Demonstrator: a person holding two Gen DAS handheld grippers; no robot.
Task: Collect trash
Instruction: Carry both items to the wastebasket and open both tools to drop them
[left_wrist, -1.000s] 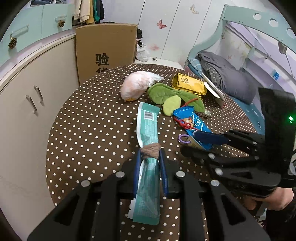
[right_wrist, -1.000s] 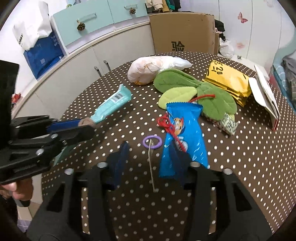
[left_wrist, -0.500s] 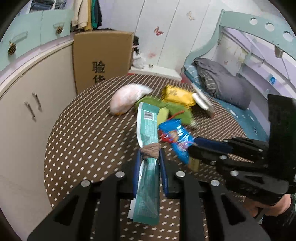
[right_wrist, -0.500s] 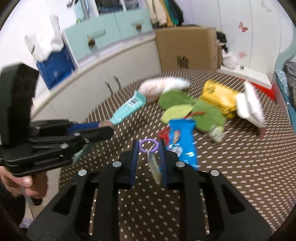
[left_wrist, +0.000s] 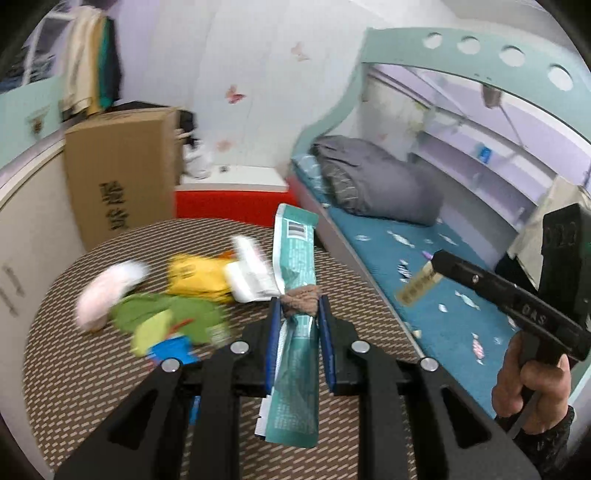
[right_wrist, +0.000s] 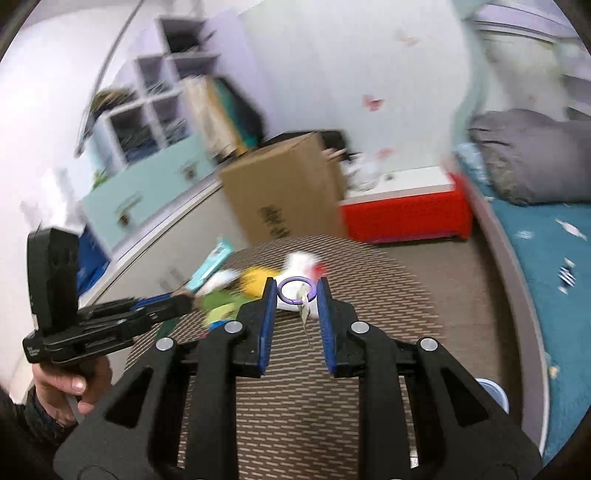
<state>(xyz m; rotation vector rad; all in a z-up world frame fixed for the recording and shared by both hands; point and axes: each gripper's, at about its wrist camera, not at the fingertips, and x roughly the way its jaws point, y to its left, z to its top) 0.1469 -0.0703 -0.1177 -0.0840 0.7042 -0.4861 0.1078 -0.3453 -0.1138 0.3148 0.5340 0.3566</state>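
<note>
My left gripper is shut on a long teal wrapper with a brown band around it, held up above the round dotted table. My right gripper is shut on a purple ring with a small tan tag hanging from it, also off the table. In the left wrist view the right gripper sits at the right over the bed, with the tan tag at its tip. On the table lie a blue snack wrapper, a yellow packet, green leaf shapes and a pale bag, all blurred.
A cardboard box and a red bin with a white lid stand behind the table. A bed with grey bedding runs along the right. Pale cabinets line the left wall. A hand grips the right gripper's handle.
The right gripper closed on the purple ring and lifted it off the table. Both grippers rose and swung right toward the bed, the left still carrying the teal wrapper.
</note>
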